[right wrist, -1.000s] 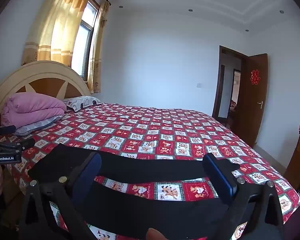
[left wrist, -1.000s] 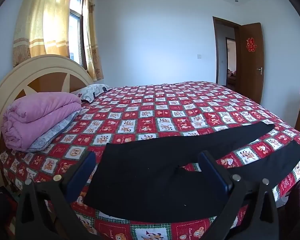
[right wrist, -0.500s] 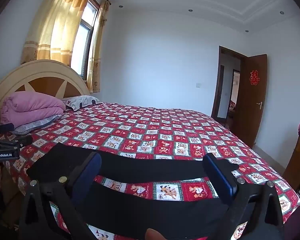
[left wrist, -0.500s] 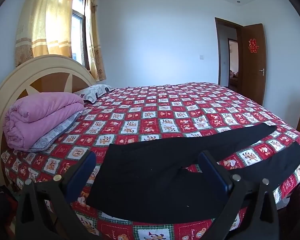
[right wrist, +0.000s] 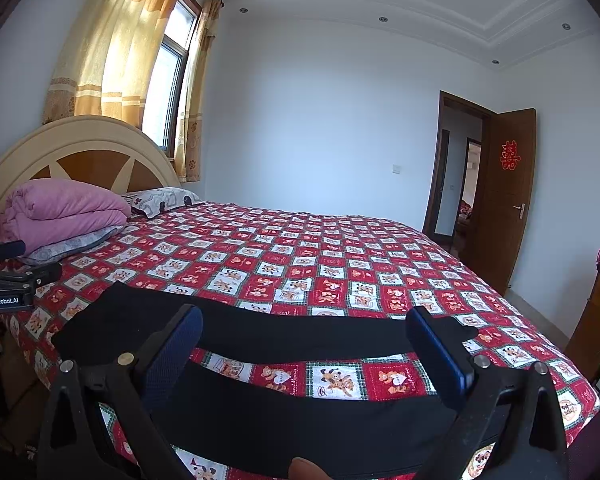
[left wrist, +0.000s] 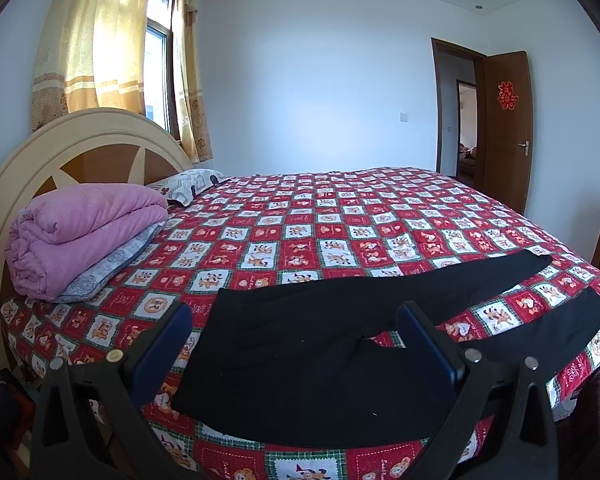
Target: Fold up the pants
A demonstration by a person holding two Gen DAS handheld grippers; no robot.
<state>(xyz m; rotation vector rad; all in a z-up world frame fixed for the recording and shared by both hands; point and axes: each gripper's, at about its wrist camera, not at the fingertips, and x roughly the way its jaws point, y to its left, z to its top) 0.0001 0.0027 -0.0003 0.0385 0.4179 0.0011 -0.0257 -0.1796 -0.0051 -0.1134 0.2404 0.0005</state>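
Spread wide and gripping nothing, the left gripper (left wrist: 294, 338) hovers above the near edge of the bed (left wrist: 340, 224), clear of the cloth. Black pants (left wrist: 320, 344) lie flat just ahead of it and below, waistband at the left beside this gripper, long axis running rightward along the bed's near edge, the two legs forking apart toward the right. Over those legs hangs the right gripper (right wrist: 304, 346), jaws equally wide, empty, touching no fabric. Judged from this, the left gripper is nearer the waist and the right nearer the cuffs, so each must drop forward and down to its own end.
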